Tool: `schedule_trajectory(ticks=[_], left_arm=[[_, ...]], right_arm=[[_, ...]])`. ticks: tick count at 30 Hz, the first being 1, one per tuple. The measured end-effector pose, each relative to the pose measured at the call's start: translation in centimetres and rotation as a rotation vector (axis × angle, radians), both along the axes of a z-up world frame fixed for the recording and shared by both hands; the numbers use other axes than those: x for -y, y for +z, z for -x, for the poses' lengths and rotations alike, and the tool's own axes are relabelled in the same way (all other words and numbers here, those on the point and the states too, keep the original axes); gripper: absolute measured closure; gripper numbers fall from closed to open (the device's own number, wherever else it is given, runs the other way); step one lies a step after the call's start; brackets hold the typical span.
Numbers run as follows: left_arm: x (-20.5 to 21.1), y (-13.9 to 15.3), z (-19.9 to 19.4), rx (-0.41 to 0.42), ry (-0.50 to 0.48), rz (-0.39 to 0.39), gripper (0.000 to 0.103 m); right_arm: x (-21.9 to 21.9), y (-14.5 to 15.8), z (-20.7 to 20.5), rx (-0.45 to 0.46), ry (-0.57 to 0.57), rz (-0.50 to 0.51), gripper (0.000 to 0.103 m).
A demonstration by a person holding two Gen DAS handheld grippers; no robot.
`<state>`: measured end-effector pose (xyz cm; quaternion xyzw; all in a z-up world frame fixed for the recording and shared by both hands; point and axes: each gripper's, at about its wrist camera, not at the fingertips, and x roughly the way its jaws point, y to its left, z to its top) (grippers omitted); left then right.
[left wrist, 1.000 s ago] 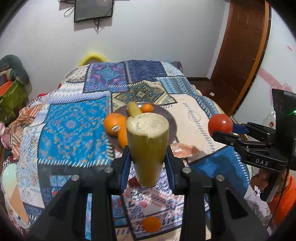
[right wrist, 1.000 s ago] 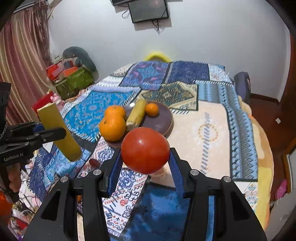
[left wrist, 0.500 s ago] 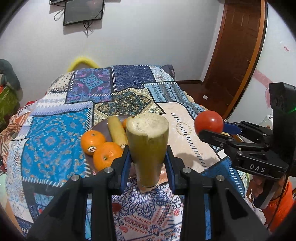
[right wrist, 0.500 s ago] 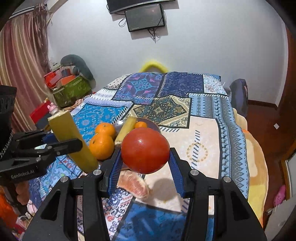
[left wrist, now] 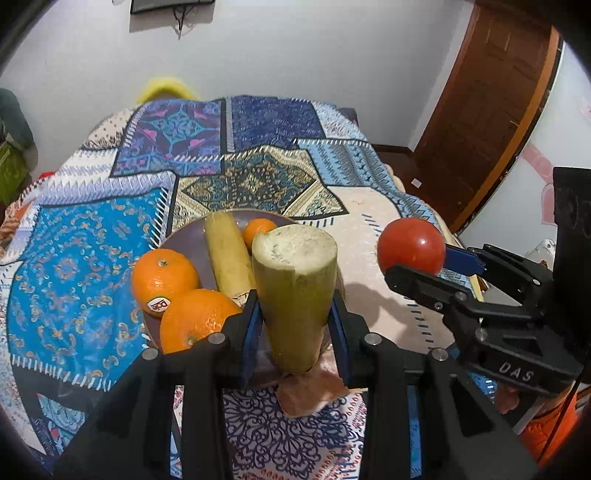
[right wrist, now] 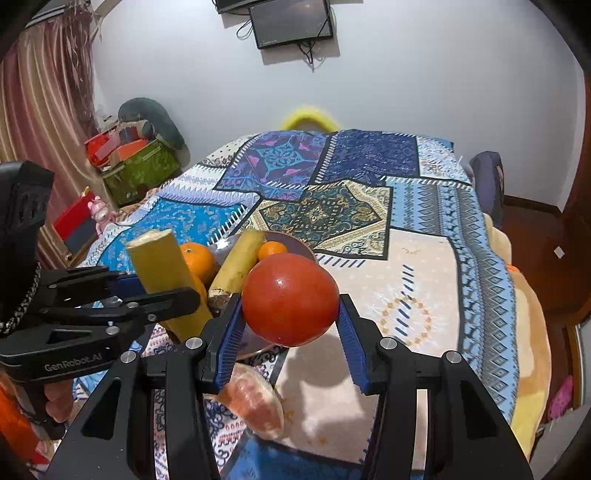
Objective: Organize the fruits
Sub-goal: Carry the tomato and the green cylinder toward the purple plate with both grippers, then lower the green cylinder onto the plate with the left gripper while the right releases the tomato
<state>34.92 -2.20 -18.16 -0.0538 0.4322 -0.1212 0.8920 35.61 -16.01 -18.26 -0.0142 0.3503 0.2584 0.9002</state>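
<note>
1. Yellow-green and cut flat at the top, a sugarcane piece (left wrist: 295, 295) stands upright at lower centre of my left wrist view, and my left gripper (left wrist: 295, 328) is clenched on it, blue pads pressed against both sides.
2. Behind it, at centre frame, I see a brown plate (left wrist: 192, 240) on the patchwork bedspread (left wrist: 92, 251); it holds two large oranges (left wrist: 164, 277) at its near left, a second sugarcane piece (left wrist: 227, 258) lying lengthwise, and a small tangerine (left wrist: 258, 229) toward the back.
3. My right gripper (right wrist: 290, 325) is grasping a red tomato (right wrist: 290, 299) at centre of the right wrist view; that tomato also shows at middle right of the left view, held above the cream patch of the cover.
4. Lower centre of the right view, just below the blue pad, a peeled citrus piece (right wrist: 255, 406) lies on the bedspread, near the plate.
5. Upper centre, a dark screen (right wrist: 291, 22) hangs on the white wall.
</note>
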Motion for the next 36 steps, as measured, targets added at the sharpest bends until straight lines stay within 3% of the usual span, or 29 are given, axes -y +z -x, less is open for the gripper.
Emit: schedule_trajectory(ticks=[9, 13, 17, 36], left_arm=[[-1.1, -1.5, -1.8, -0.018, 0.043, 0.018, 0.068], [-2.1, -1.3, -2.0, 0.007, 0.090, 0.045, 0.060], [-2.6, -1.2, -1.9, 0.015, 0.098, 0.048, 0.059], [-6.4, -0.3, 1.1, 0.080, 0.154, -0.056, 0.052]], right_arm=[[-1.8, -1.8, -2.0, -0.027, 0.028, 0.030, 0.057], [-2.2, -2.3, -2.6, -0.039, 0.032, 0.037, 0.057], [-2.4, -2.7, -3.0, -0.050, 0.034, 0.037, 0.057], [-3.9, -2.3, -4.4, -0.039, 0.039, 0.046, 0.057]])
